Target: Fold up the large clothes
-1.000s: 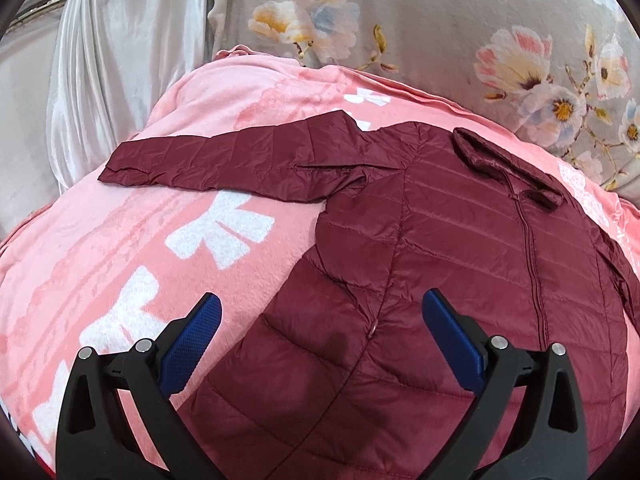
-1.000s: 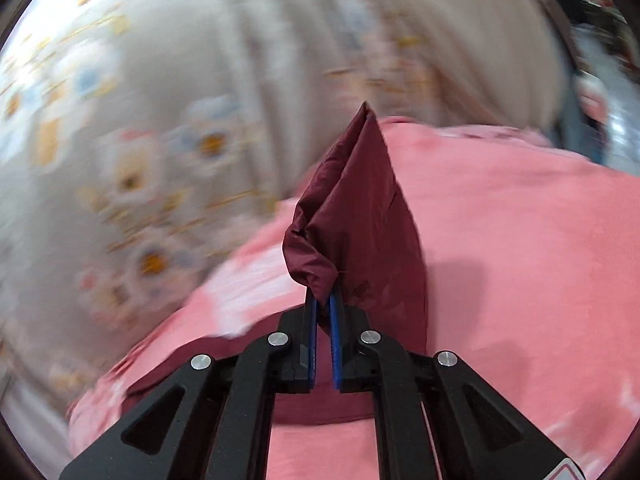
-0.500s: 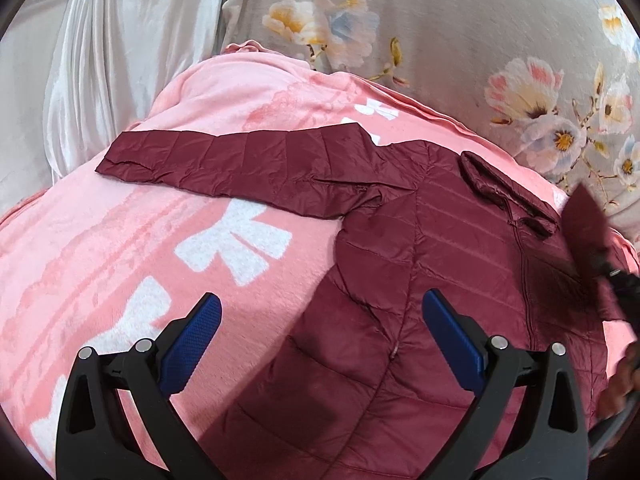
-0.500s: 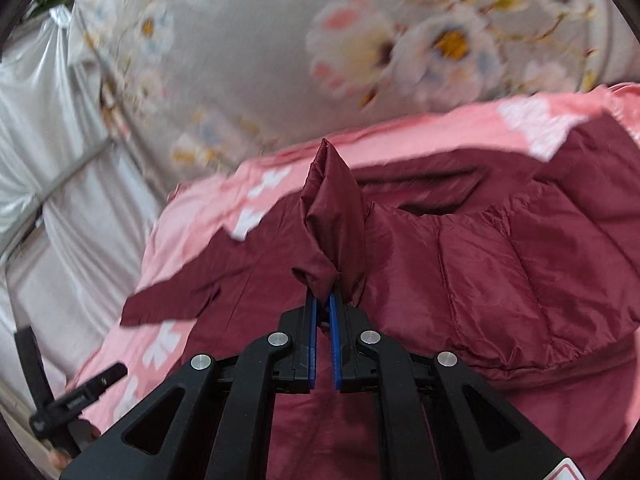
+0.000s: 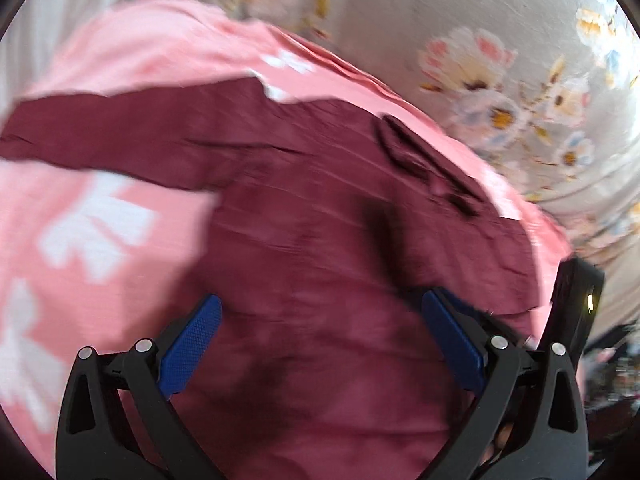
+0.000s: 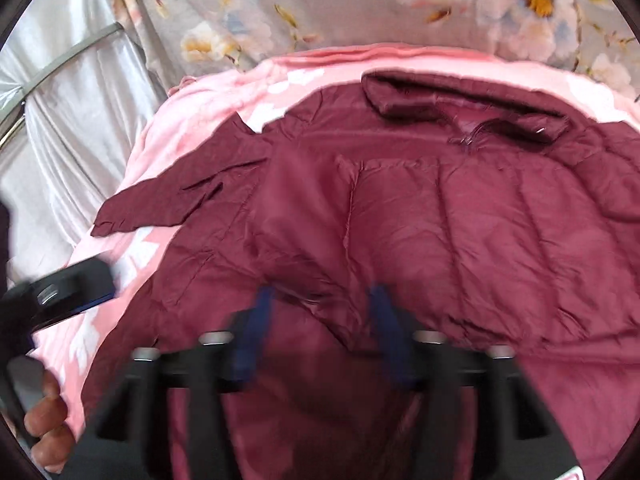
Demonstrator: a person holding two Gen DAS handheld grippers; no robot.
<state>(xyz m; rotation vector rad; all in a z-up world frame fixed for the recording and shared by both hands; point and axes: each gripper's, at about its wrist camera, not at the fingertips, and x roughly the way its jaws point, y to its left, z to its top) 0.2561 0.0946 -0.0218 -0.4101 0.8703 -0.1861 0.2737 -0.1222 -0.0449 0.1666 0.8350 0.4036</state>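
A maroon quilted jacket (image 5: 320,240) lies face up on a pink blanket (image 5: 100,216). Its left sleeve (image 5: 120,132) stretches out to the left. Its right sleeve (image 6: 440,248) lies folded across the chest, below the collar (image 6: 460,104). My left gripper (image 5: 324,340) is open and empty, low over the jacket's body. My right gripper (image 6: 320,320) is open and blurred, just above the cuff end of the folded sleeve. The left gripper also shows in the right wrist view (image 6: 60,292), at the left edge.
A grey floral sheet (image 6: 360,0) hangs behind the bed. A shiny silver curtain (image 6: 60,120) stands at the left. The blanket's white flower print (image 5: 92,220) lies under the outstretched sleeve.
My right gripper carried the sleeve over the jacket's chest, then opened and let it go. The left gripper moved in over the jacket body and stayed open.
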